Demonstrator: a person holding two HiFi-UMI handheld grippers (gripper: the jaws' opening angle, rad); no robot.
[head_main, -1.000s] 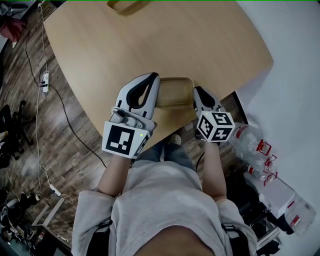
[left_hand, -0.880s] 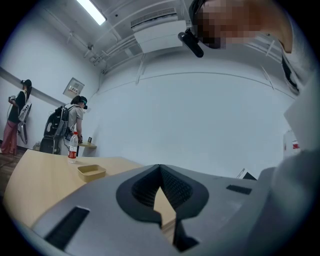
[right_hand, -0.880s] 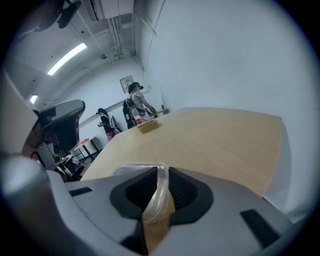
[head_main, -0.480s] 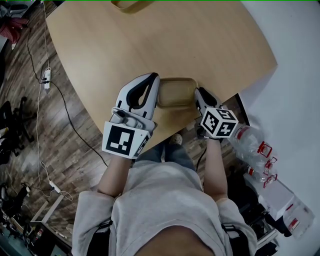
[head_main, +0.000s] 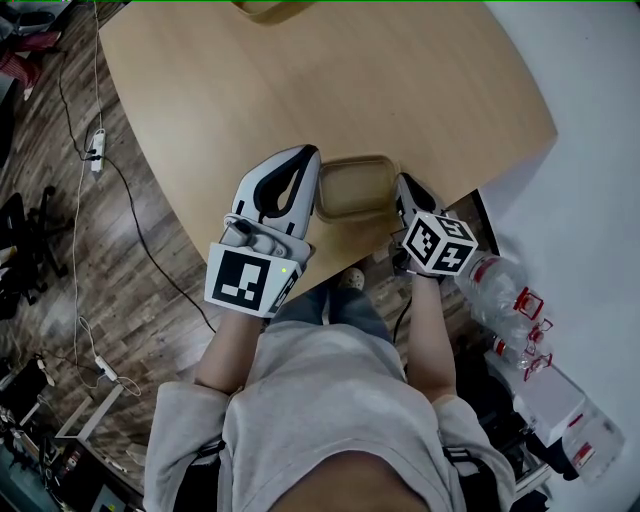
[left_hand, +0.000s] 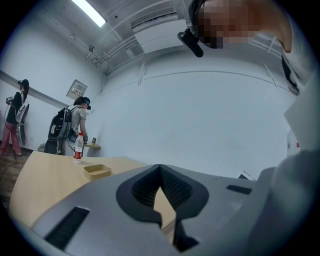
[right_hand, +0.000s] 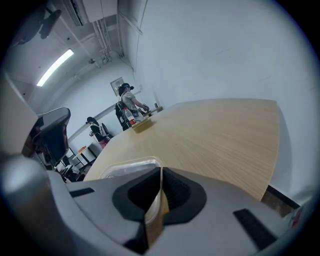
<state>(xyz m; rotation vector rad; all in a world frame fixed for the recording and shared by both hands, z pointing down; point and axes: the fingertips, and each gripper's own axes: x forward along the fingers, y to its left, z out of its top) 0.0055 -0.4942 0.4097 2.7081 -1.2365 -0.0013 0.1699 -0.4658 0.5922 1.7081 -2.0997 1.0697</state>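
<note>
left gripper (head_main: 308, 156): jaws pressed together, nothing seen between, just beside box's left edge | right gripper (head_main: 402, 182): pinching clear lid (right_hand: 131, 165) rim at box's right side | box (head_main: 352, 186): between both grippers, at worktop's (head_main: 300, 80) near edge

tan food container (head_main: 352, 186) with clear lid; pale wood-grain table (head_main: 300, 80); white-and-black left gripper (head_main: 311, 153) and right gripper (head_main: 399, 183), black-and-white square markers; dark brown plank floor (head_main: 150, 275).
</note>
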